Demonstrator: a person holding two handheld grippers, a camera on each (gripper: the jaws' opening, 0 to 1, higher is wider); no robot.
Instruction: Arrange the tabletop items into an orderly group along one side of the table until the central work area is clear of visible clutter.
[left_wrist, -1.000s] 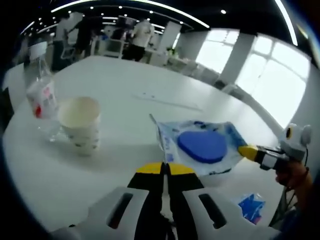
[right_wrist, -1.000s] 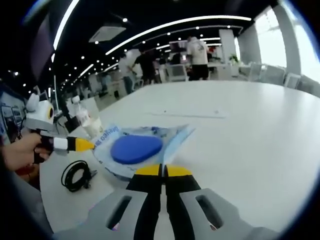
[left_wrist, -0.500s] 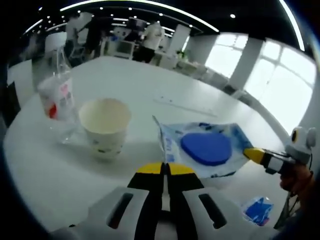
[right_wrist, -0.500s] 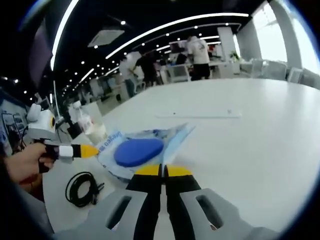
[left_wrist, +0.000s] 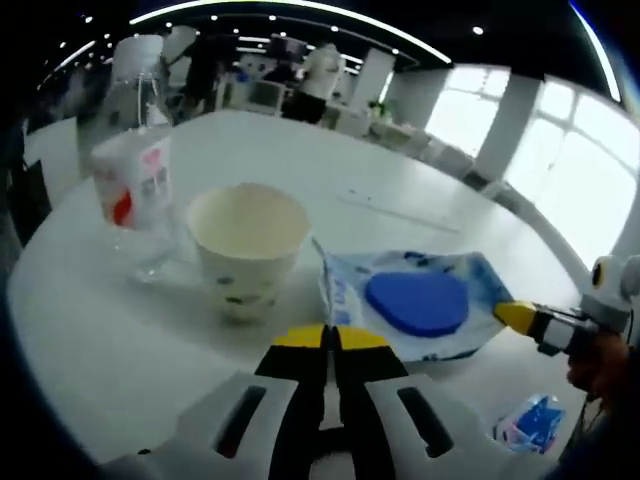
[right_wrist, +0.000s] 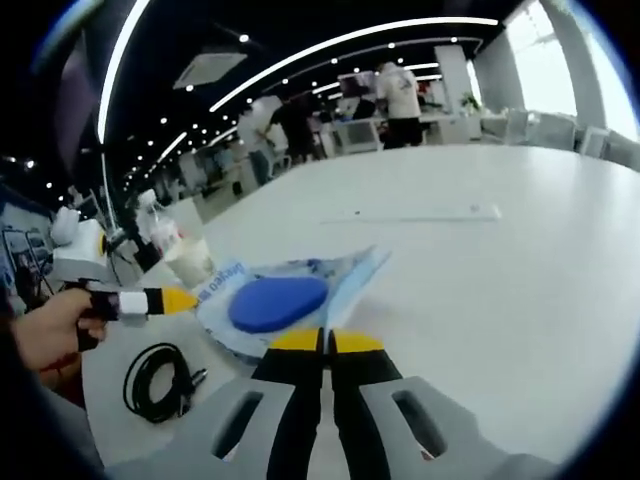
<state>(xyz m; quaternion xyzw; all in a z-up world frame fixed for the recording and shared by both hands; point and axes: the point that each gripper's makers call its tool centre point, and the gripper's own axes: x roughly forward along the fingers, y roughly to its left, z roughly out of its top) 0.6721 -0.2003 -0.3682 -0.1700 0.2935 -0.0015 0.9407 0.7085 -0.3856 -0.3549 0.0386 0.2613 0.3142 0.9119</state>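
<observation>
While its yellow-tipped jaws rise pressed together from the bottom centre of the left gripper view, the left gripper (left_wrist: 327, 338) holds nothing and points toward the blue packet (left_wrist: 415, 305) at centre right. A paper cup (left_wrist: 248, 246) stands left of the packet, a clear bottle (left_wrist: 133, 180) beyond it at upper left. At the right edge a hand grips the right gripper (left_wrist: 512, 316), its tip at the packet's edge. Its own view shows jaws closed and empty (right_wrist: 326, 340), with a black cable (right_wrist: 158, 378) coiled on the white table (right_wrist: 480, 290) at lower left.
</observation>
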